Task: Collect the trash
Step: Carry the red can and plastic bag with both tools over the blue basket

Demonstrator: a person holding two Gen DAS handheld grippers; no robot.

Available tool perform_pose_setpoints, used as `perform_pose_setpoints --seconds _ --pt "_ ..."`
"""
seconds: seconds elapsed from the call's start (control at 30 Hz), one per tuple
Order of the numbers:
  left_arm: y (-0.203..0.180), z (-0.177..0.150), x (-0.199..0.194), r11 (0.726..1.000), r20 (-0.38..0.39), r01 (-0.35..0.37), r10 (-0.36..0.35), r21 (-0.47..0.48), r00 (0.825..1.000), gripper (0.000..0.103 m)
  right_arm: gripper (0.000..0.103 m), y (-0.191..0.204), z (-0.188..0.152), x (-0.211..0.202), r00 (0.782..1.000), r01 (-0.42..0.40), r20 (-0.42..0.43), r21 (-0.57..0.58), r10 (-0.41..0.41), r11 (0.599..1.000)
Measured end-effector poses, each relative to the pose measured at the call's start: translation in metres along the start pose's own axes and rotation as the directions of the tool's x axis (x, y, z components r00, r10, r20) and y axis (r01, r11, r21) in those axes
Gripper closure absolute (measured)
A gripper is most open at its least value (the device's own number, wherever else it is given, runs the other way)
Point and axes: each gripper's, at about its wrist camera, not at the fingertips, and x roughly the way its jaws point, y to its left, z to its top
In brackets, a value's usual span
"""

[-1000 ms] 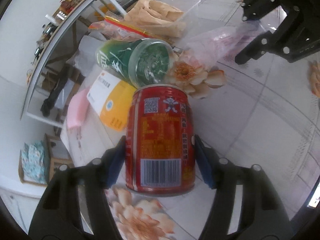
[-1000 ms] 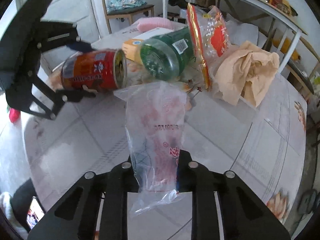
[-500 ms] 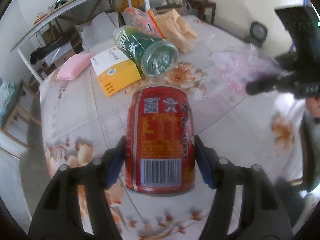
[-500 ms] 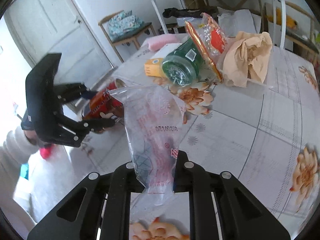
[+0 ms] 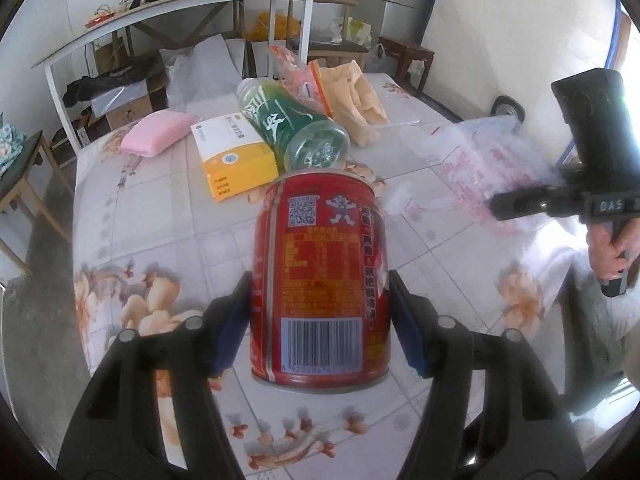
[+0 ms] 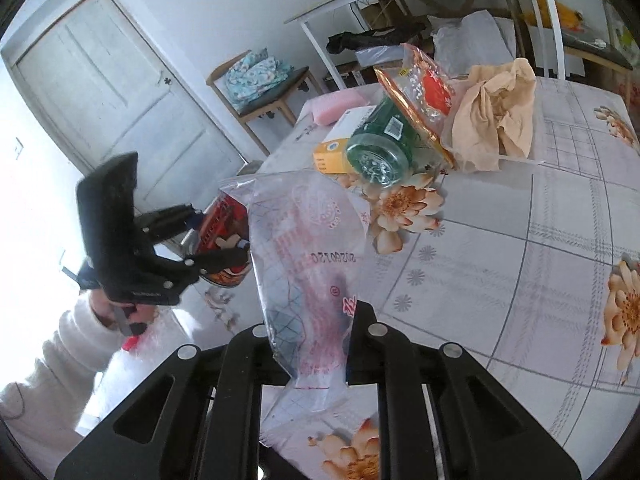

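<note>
Gripping a red can (image 5: 320,280) across its sides, the left gripper (image 5: 320,320) has both blue pads pressed to the can wall, barcode end toward the camera, with the can held clear above the floral tabletop (image 5: 160,240). In the right wrist view the same can (image 6: 224,232) shows at the left, partly hidden behind a clear plastic bag (image 6: 308,264) with pink print. The right gripper (image 6: 308,344) pinches that bag near its lower part, jaws nearly together, and the bag stands up from between the fingers with its mouth end uppermost; from the left wrist view the bag (image 5: 480,168) appears blurred beside the right gripper (image 5: 520,204), and a hand (image 5: 612,248) grasps that tool's handle.

Further back on the tabletop lies a green bottle (image 5: 292,132) on its side, base toward the camera, resting against a white and yellow box (image 5: 236,156). A pink sponge (image 5: 156,136) sits just beyond the box. Behind the bottle lean a clear snack packet with orange trim (image 6: 424,100) and a crumpled tan paper bag (image 6: 496,116).
</note>
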Motion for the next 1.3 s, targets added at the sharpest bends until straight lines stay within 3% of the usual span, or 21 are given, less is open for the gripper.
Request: perform_pose_setpoints --seconds 0.23,0.5,0.67,0.77,0.93,1.07,1.17,1.23,1.3 --pt "0.019 -0.019 -0.035 0.995 0.061 0.032 -0.026 -0.096 0.998 0.041 0.088 0.032 0.000 -0.004 0.998 -0.059 -0.001 -0.025 0.059 0.998" --pt "0.066 -0.081 -0.114 0.966 0.131 -0.043 0.079 -0.255 0.988 0.041 0.089 0.105 0.011 0.044 0.978 -0.197 -0.085 -0.109 0.189 0.974" --pt "0.108 -0.145 -0.149 0.909 0.103 -0.127 0.182 -0.398 0.978 0.041 0.089 0.151 0.012 0.090 0.952 -0.281 -0.168 -0.156 0.255 0.947" --pt "0.132 -0.187 -0.158 0.861 0.063 -0.179 0.237 -0.476 0.970 0.041 0.089 0.175 0.010 0.116 0.930 -0.331 -0.226 -0.166 0.291 0.929" --pt "0.164 -0.255 -0.145 0.790 -0.052 -0.282 0.304 -0.545 0.951 0.041 0.089 0.209 0.005 0.161 0.900 -0.363 -0.323 -0.189 0.291 0.912" --pt "0.182 -0.295 -0.114 0.751 -0.150 -0.343 0.315 -0.565 0.937 0.041 0.089 0.226 0.002 0.188 0.885 -0.367 -0.374 -0.191 0.278 0.910" --pt "0.203 -0.326 -0.090 0.704 -0.195 -0.345 0.287 -0.621 0.938 0.041 0.088 0.237 0.000 0.204 0.877 -0.366 -0.400 -0.198 0.266 0.909" --pt "0.215 -0.337 -0.073 0.698 -0.210 -0.349 0.281 -0.625 0.937 0.041 0.088 0.243 -0.002 0.212 0.872 -0.366 -0.413 -0.198 0.262 0.909" --pt "0.228 -0.345 -0.059 0.675 -0.222 -0.336 0.254 -0.657 0.942 0.041 0.089 0.247 -0.002 0.218 0.865 -0.373 -0.426 -0.189 0.266 0.909"
